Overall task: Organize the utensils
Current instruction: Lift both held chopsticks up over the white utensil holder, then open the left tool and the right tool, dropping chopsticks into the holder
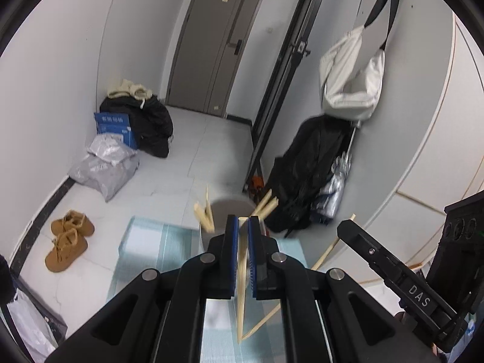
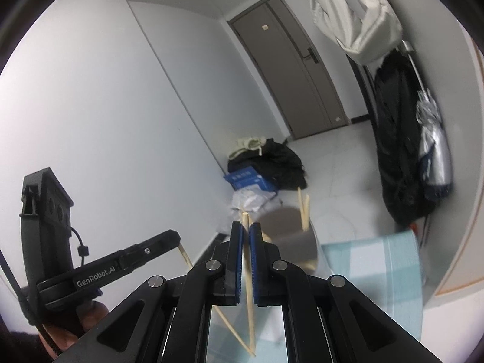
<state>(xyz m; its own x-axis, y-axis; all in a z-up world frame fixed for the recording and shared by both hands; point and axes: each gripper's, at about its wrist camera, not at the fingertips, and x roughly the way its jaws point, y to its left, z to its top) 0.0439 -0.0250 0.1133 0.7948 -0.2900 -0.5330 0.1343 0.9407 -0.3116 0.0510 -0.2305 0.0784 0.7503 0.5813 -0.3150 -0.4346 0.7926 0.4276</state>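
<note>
My left gripper (image 1: pixel 243 222) is shut on a wooden chopstick (image 1: pixel 241 275) that runs down between its blue pads, held above a grey cylindrical holder (image 1: pixel 231 208). The holder has several chopsticks (image 1: pixel 205 211) standing in it. My right gripper (image 2: pixel 245 230) is shut on another chopstick (image 2: pixel 248 272), just left of the same grey holder (image 2: pixel 287 220), which shows two chopsticks (image 2: pixel 304 211). Each gripper shows in the other's view: the right one in the left wrist view (image 1: pixel 393 275), the left one in the right wrist view (image 2: pixel 127 260), each with a chopstick sticking out.
A light blue checked cloth (image 1: pixel 151 242) covers the table under the holder. On the floor are brown shoes (image 1: pixel 68 239), grey parcels (image 1: pixel 103 166), a blue box (image 1: pixel 116 128) and dark clothes. Black bags and a white bag (image 1: pixel 351 72) hang right. A grey door (image 1: pixel 217 39) is behind.
</note>
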